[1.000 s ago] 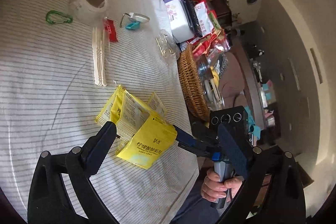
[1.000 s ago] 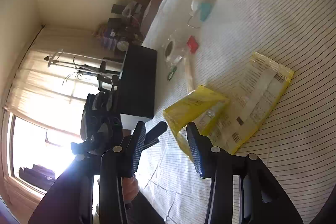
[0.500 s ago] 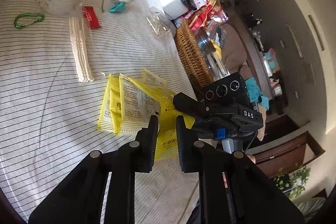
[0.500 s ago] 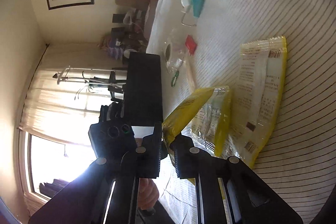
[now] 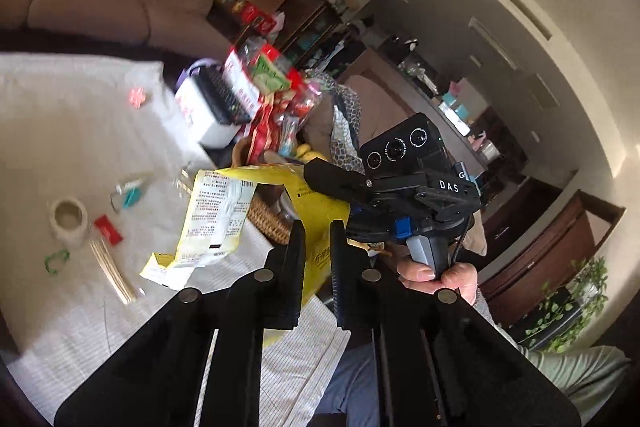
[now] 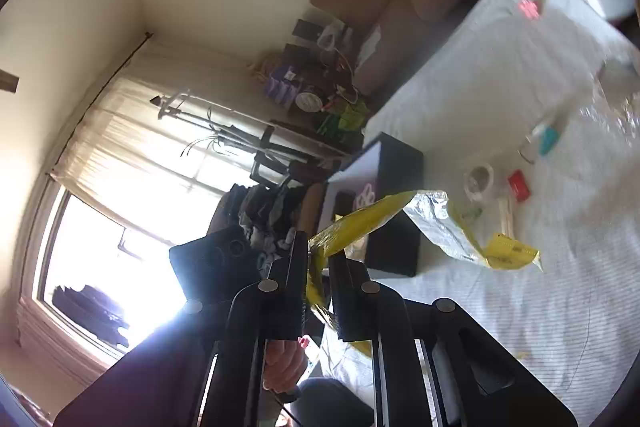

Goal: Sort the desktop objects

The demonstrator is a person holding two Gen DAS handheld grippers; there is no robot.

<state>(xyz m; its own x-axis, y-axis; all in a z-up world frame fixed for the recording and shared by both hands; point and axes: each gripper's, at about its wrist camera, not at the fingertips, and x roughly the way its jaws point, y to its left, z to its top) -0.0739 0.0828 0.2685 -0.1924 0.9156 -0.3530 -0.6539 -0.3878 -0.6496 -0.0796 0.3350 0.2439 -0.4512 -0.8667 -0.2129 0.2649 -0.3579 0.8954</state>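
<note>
Both grippers hold the same bunch of yellow snack packets [image 5: 224, 215] lifted off the striped tablecloth. My left gripper [image 5: 318, 227] is shut on the packets' lower yellow edge. My right gripper [image 6: 319, 247] is shut on another yellow edge [image 6: 360, 223]; its body shows in the left wrist view [image 5: 404, 183]. A packet's printed white back hangs to the left, and a silver-lined end [image 6: 436, 215] droops over the table.
On the cloth lie a tape roll [image 5: 68, 219], a red sachet [image 5: 107, 229], wooden sticks [image 5: 112, 269], a green carabiner [image 5: 56, 261], a teal clip [image 5: 130, 193] and a pink flower [image 5: 136, 97]. A wicker basket [image 5: 268, 219] of snacks stands off the table's right edge.
Both grippers closed on the yellow packets and raised them from the cloth. The views swung up toward the room.
</note>
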